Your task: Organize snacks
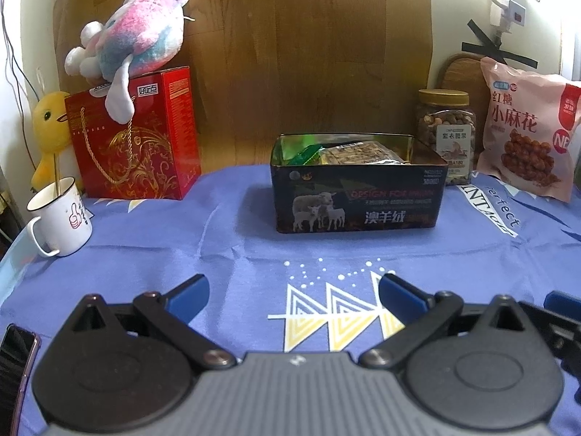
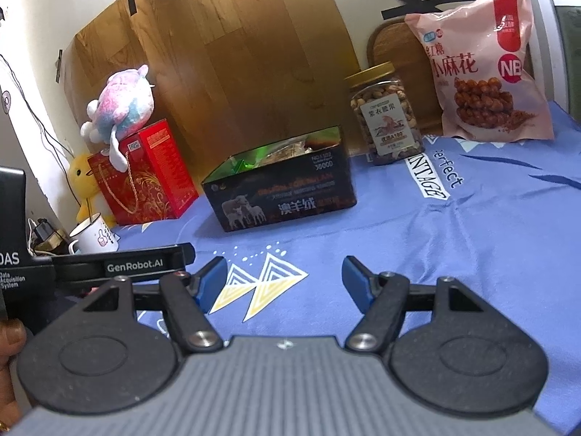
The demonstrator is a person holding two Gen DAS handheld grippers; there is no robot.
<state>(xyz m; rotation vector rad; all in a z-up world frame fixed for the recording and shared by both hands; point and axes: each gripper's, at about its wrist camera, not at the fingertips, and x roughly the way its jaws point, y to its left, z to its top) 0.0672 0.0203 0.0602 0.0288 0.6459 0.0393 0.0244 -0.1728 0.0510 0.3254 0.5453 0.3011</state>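
Observation:
A black open tin box point(image 1: 357, 200) with sheep printed on its side stands on the blue cloth and holds several wrapped snacks point(image 1: 354, 154). It also shows in the right wrist view point(image 2: 281, 196). A clear nut jar point(image 1: 446, 134) with a gold lid stands to its right, also in the right wrist view point(image 2: 385, 116). A pink snack bag point(image 1: 530, 127) leans at the far right, also in the right wrist view point(image 2: 483, 69). My left gripper point(image 1: 294, 290) is open and empty, well short of the box. My right gripper point(image 2: 285, 279) is open and empty too.
A red gift box point(image 1: 134, 134) with a pink plush toy point(image 1: 134, 43) on top stands at the back left beside a yellow duck toy point(image 1: 49, 130). A white mug point(image 1: 60, 218) stands at the left edge. A phone point(image 1: 16, 359) lies at the near left. A wooden board point(image 1: 308, 58) backs the table.

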